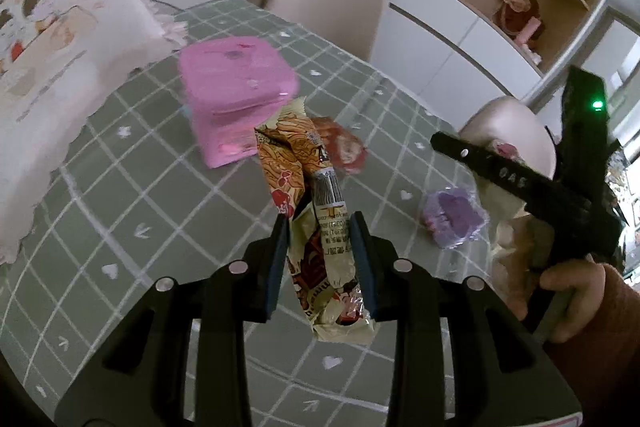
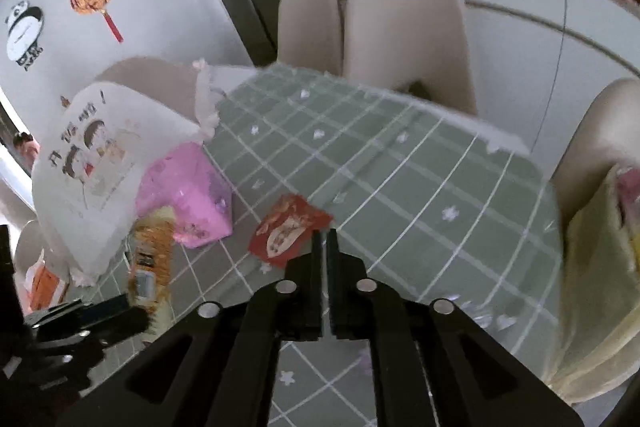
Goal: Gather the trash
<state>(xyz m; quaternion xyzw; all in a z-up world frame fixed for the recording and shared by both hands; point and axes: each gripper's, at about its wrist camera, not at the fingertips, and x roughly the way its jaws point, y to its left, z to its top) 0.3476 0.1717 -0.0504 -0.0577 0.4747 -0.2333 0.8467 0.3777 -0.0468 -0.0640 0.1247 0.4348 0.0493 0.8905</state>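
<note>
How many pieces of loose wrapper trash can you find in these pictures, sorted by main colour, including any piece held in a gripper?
Cream and orange: 1, the snack wrapper clamped in the left gripper
Red: 1, the red wrapper on the tablecloth
Purple: 1, the purple wrapper on the tablecloth
Total: 3

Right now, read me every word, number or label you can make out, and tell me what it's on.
"0AS", roughly: white marks on a finger of the right gripper.
"!": ends a row of blurred Chinese characters on the white cartoon bag.
Snack wrapper: barcode and small print, too small to read.
Red packet: nothing legible.
</note>
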